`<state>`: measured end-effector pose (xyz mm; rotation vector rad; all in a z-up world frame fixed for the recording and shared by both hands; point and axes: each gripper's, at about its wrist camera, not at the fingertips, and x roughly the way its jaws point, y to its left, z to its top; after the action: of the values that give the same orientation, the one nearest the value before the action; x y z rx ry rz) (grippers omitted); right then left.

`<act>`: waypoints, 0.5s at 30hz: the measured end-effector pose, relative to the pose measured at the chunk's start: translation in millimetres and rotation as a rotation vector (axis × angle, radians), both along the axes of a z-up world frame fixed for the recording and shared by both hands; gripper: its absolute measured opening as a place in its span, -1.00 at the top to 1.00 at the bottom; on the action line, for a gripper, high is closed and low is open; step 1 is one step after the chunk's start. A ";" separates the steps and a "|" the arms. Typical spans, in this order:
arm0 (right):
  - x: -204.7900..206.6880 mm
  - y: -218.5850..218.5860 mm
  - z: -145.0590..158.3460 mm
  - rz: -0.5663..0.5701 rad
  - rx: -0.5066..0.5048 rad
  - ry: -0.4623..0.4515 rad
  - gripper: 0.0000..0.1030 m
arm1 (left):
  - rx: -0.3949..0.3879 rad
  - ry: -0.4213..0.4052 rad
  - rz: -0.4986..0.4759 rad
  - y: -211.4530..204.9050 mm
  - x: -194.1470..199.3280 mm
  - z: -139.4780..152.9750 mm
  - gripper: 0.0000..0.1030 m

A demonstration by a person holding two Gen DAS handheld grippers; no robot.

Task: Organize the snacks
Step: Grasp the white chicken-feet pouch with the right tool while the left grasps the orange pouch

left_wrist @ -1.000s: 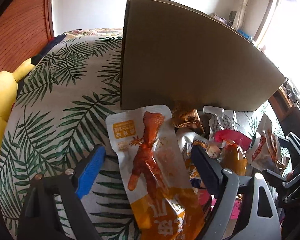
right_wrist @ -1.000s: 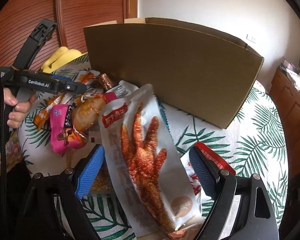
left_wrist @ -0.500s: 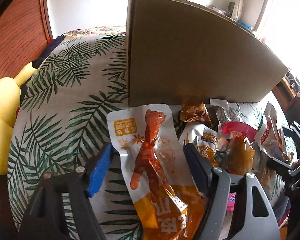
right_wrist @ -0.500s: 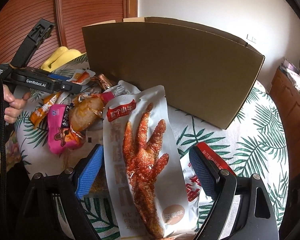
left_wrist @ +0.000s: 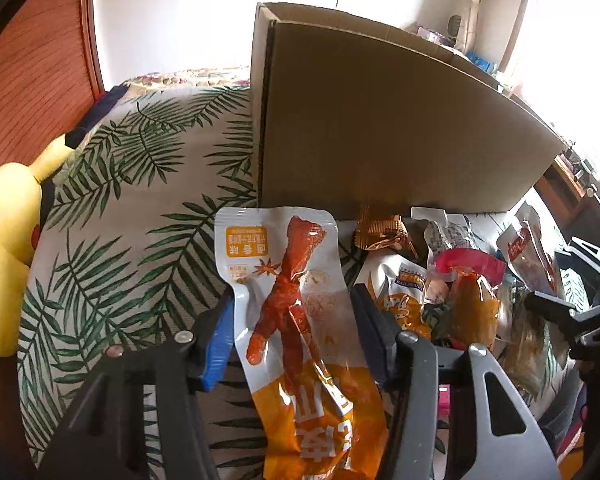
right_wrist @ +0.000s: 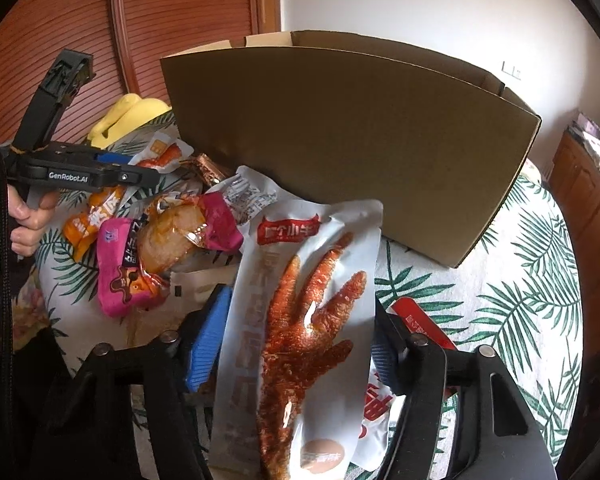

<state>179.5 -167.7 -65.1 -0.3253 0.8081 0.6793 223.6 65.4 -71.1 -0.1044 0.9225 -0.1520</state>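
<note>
My left gripper (left_wrist: 296, 332) is shut on an orange and white chicken-foot packet (left_wrist: 296, 320), its jaws pressing both edges. My right gripper (right_wrist: 296, 340) is shut on a silver chicken-foot packet (right_wrist: 300, 320) with a red label, held upright. A tall open cardboard box (left_wrist: 380, 120) stands just behind both packets; it also shows in the right wrist view (right_wrist: 340, 140). A pile of loose snacks lies between the grippers: a pink packet (right_wrist: 120, 264), a drumstick pack (right_wrist: 172, 236) and a gold wrapper (left_wrist: 380, 228). The left gripper shows in the right wrist view (right_wrist: 140, 178).
The palm-leaf patterned bed cover (left_wrist: 132, 220) lies under everything. A yellow plush toy (left_wrist: 4, 248) sits at the left edge. A red packet (right_wrist: 424, 328) lies under my right gripper. Wooden doors (right_wrist: 140, 40) and a wooden cabinet (right_wrist: 592, 208) border the bed.
Both grippers' jaws have closed in from wide open onto their chicken-foot packets. The right packet has been raised upright and the left view has risen slightly.
</note>
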 end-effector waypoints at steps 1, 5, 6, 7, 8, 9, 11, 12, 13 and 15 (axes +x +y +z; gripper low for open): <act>0.0 0.4 0.0 0.003 -0.003 0.003 -0.27 | 0.003 -0.001 -0.002 -1.7 -2.0 0.2 -0.06; 0.8 3.4 2.1 0.012 -0.023 0.010 -0.24 | 0.015 0.020 -0.026 -7.3 -1.7 -5.0 -0.14; 1.2 4.9 2.3 0.013 -0.031 0.013 -0.24 | 0.025 0.020 -0.029 -9.4 -1.5 -4.9 -0.15; 2.1 6.2 2.3 0.013 -0.034 0.015 -0.24 | 0.029 0.022 -0.030 -10.6 -0.7 -5.3 -0.16; 2.7 7.0 2.3 0.011 -0.036 0.015 -0.25 | 0.038 0.024 -0.033 -12.2 -0.4 -5.3 -0.17; 3.2 7.9 1.8 0.009 -0.038 0.016 -0.25 | 0.053 0.024 -0.041 -14.5 -0.4 -5.4 -0.17; 4.9 9.5 1.3 0.007 -0.038 0.013 -0.25 | 0.078 0.023 -0.053 -18.0 -0.5 -5.5 -0.15; 5.3 10.2 1.1 0.003 -0.040 0.010 -0.25 | 0.085 0.022 -0.057 -18.9 -0.5 -5.2 -0.14; 5.9 10.6 1.3 0.000 -0.039 0.004 -0.24 | 0.078 0.019 -0.065 -18.7 -1.0 -4.7 -0.09; 5.2 9.8 1.6 -0.010 -0.034 -0.004 -0.22 | 0.065 0.011 -0.073 -17.8 -3.6 -2.0 -0.03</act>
<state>184.6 -157.9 -63.4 -0.3530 0.8182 0.6558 220.0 47.7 -73.2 -0.0114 0.9418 -0.1892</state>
